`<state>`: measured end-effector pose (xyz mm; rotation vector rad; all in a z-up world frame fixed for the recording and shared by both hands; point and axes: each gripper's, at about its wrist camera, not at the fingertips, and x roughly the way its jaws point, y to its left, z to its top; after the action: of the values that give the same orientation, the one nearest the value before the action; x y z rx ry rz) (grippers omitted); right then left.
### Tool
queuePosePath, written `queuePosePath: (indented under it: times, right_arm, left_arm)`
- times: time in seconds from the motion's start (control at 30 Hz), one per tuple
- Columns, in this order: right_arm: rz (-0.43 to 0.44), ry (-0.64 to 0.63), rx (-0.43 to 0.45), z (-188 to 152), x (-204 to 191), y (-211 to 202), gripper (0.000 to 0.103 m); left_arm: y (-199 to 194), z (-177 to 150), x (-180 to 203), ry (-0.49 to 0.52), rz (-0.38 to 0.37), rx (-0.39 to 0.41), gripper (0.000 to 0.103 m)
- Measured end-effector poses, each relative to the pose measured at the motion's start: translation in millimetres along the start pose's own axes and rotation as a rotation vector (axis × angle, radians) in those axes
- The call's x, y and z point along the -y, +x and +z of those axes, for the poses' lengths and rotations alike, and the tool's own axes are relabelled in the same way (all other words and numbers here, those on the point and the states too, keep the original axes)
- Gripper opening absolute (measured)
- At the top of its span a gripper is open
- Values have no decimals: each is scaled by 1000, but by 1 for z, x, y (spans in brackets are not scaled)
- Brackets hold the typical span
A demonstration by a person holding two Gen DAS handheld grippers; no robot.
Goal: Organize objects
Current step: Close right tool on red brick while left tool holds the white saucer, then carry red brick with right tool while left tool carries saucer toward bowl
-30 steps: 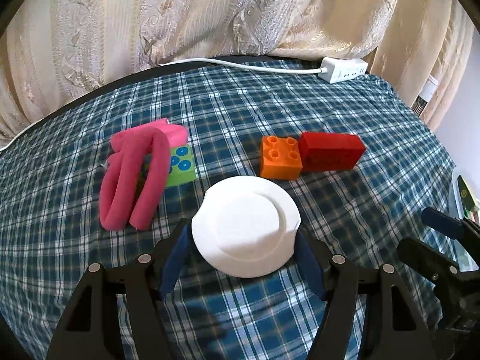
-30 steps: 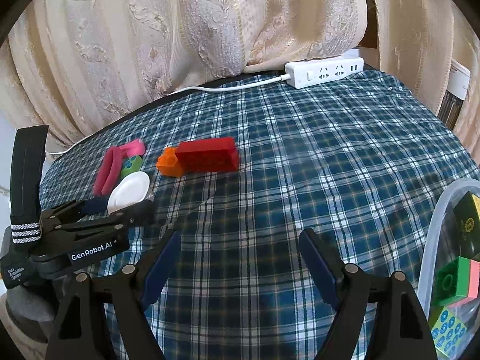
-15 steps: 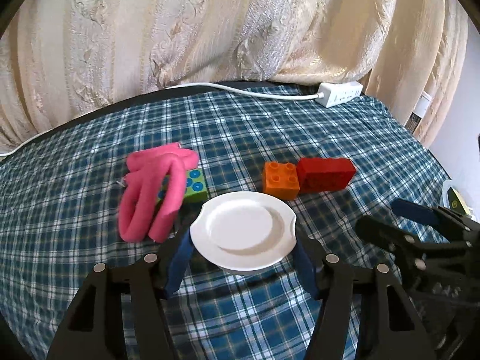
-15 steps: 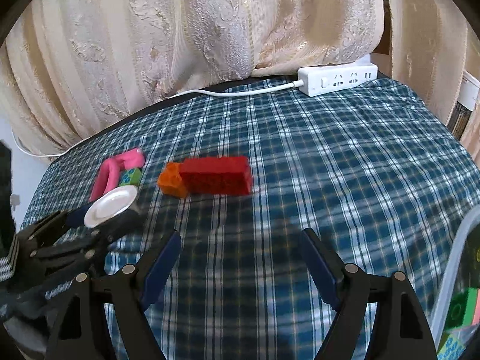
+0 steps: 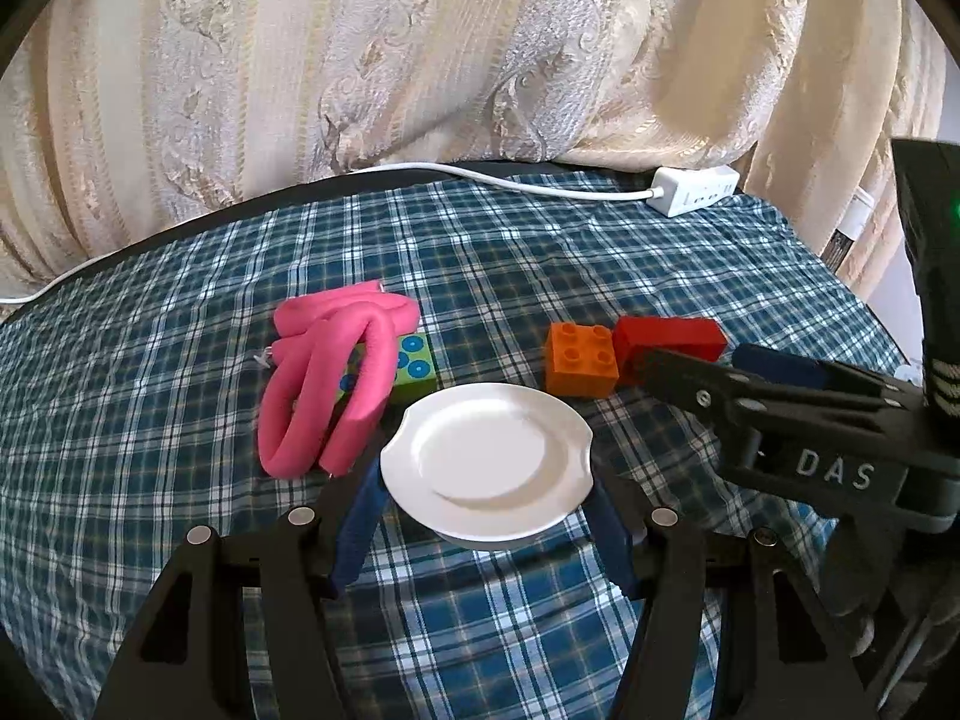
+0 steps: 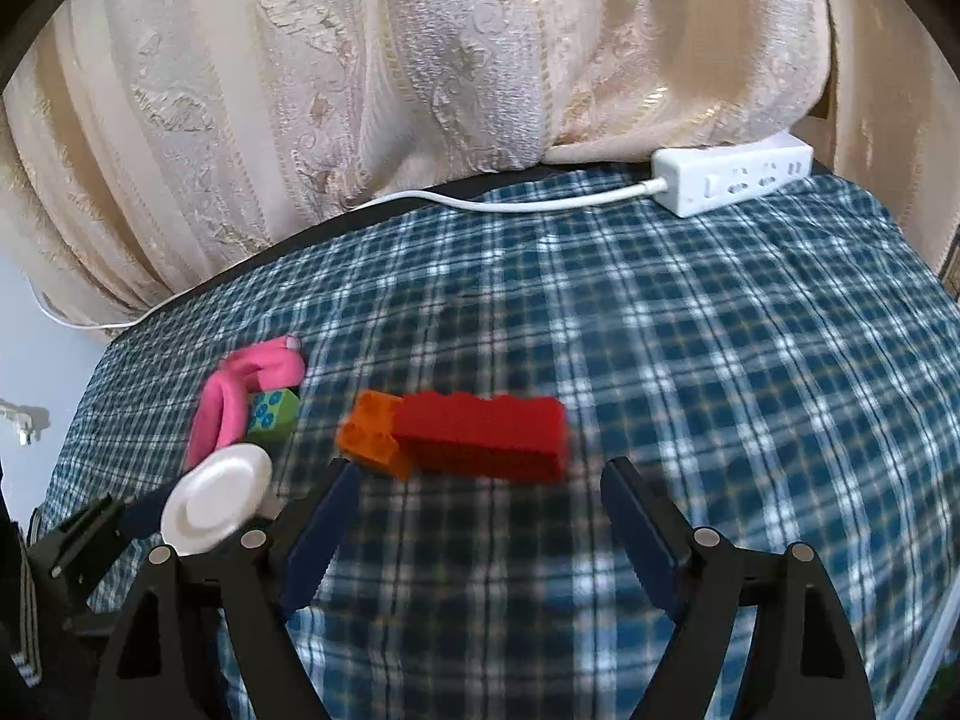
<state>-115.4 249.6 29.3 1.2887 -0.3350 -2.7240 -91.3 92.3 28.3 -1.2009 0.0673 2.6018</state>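
My left gripper [image 5: 486,483] is shut on a small white plate [image 5: 487,462] and holds it level above the checked cloth. Behind the plate lie a pink foam loop [image 5: 327,381] over a green block with blue dots [image 5: 414,363], an orange brick [image 5: 581,358] and a red brick [image 5: 669,339]. My right gripper [image 6: 480,489] is open and empty, its fingers close in front of the red brick [image 6: 480,435] and orange brick [image 6: 372,429]. It enters the left wrist view [image 5: 690,366] from the right. The plate [image 6: 216,495] shows at the left in the right wrist view.
A white power strip [image 6: 732,177] with its cable lies at the table's back edge under the cream curtain [image 6: 420,60]. A clear bin rim [image 6: 942,642] shows at the far right. The blue checked tablecloth [image 6: 690,360] covers the table.
The left gripper has lifted the plate and levelled it. The right gripper has moved forward and left, close to the red and orange bricks; the clear bin has slid nearly out of view.
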Motion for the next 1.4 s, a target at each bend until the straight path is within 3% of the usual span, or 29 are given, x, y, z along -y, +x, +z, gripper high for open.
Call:
queuePosePath:
  times: [0.27, 0.33, 0.43, 0.67, 1.4]
  right_arm:
    - [-39, -16, -17, 10, -3, 23, 87]
    - [-25, -11, -9, 10, -2, 23, 86]
    - [-29, -25, 5, 11, -2, 19, 73]
    - [-39, -22, 11, 4, 3, 10, 72]
    - [-35, 74, 100, -52, 30, -78, 72]
  left_arm:
    - [2, -2, -3, -9, 4, -12, 63]
    - [3, -3, -3, -9, 2, -16, 63]
    - [5, -4, -2, -7, -1, -24, 63]
    - [4, -5, 2, 2, -8, -24, 63]
    - [-20, -8, 37, 77, -67, 15, 63]
